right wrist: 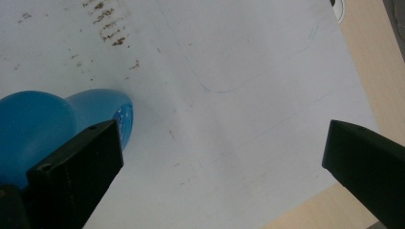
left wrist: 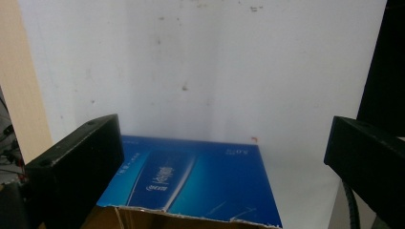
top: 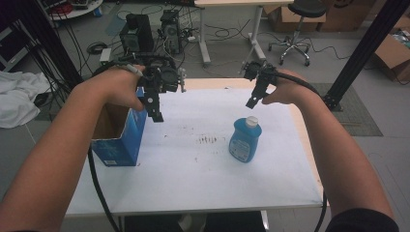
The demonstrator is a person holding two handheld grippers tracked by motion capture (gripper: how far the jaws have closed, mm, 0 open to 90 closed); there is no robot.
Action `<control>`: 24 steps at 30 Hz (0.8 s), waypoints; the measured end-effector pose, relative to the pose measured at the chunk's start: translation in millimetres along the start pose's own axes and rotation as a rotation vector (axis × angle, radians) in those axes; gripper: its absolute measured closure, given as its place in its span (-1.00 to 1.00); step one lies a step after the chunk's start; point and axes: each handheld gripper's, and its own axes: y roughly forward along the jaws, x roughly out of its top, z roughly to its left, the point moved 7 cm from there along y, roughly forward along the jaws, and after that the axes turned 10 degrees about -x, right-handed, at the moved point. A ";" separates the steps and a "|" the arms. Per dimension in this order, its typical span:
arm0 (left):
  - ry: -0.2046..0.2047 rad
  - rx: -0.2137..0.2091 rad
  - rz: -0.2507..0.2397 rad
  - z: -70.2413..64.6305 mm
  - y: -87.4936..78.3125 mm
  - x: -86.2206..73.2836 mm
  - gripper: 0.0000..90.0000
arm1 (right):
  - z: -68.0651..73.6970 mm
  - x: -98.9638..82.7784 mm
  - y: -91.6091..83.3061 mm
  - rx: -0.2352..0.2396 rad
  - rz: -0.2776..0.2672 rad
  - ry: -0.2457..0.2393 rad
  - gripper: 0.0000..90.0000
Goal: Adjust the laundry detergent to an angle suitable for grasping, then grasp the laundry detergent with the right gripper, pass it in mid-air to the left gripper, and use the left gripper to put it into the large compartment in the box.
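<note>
High view: bottle (top: pixel 245 140) upright, cap up, right of the box (top: pixel 118 137).
Both grippers, left (top: pixel 155 115) and right (top: pixel 252 102), hover released above them.

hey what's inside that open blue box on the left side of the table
The blue box stands open at the top, showing only a bare brown cardboard inner wall. The person's left forearm and the box's own sides hide its lower part, so any contents cannot be seen.
</note>
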 end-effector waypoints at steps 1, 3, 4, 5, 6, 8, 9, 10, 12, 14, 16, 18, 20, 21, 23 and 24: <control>0.000 0.000 0.000 0.0 0.0 0.0 -1.00 | 0.0 0.0 0.0 0.000 0.000 0.000 -1.00; 0.001 -0.004 0.009 -0.3 1.7 1.0 -1.00 | -0.1 -0.6 -0.9 -0.003 -0.006 0.007 -1.00; 0.004 -0.007 0.010 -0.1 2.6 1.4 -1.00 | -0.3 -1.2 -0.6 -0.003 -0.003 0.007 -1.00; 0.004 -0.007 0.010 -0.1 2.6 1.4 -1.00 | -0.5 -1.7 -0.4 -0.005 -0.001 0.006 -1.00; 0.007 -0.009 0.016 0.7 4.2 2.1 -1.00 | -0.9 -1.9 -0.4 -0.005 -0.003 0.006 -1.00; 0.011 -0.010 0.013 2.3 4.4 3.5 -1.00 | -2.3 -2.3 -0.5 -0.003 -0.005 0.008 -1.00; 0.010 -0.006 0.011 3.2 4.6 4.1 -1.00 | -3.3 -2.5 -0.2 -0.004 -0.004 0.009 -1.00; 0.010 -0.006 0.011 3.2 4.6 4.1 -1.00 | -3.3 -2.5 -0.2 -0.004 -0.004 0.009 -1.00; 0.004 -0.004 0.004 4.1 5.4 5.3 -1.00 | -5.1 -3.2 1.6 -0.004 -0.003 0.016 -1.00; 0.008 -0.005 0.010 3.4 5.6 6.1 -1.00 | -5.1 -3.5 1.1 -0.004 -0.001 0.012 -1.00; 0.012 -0.006 0.009 2.8 5.2 6.8 -1.00 | -6.5 -3.3 0.4 -0.007 -0.007 0.017 -1.00; 0.013 -0.007 0.005 2.9 4.7 6.9 -1.00 | -7.3 -3.2 0.3 -0.006 -0.007 0.023 -1.00; 0.009 -0.006 0.007 3.8 5.5 6.1 -1.00 | -7.5 -3.2 2.1 -0.007 -0.002 0.025 -1.00; 0.009 -0.006 0.007 3.8 5.5 6.1 -1.00 | -7.1 -3.1 3.2 -0.006 0.000 0.024 -1.00; 0.011 -0.013 -0.001 4.4 7.4 5.6 -1.00 | -6.6 -2.6 4.7 -0.005 0.001 0.021 -1.00; 0.011 -0.012 0.006 4.7 7.6 5.0 -1.00 | -6.6 -2.4 5.3 -0.002 0.000 0.018 -1.00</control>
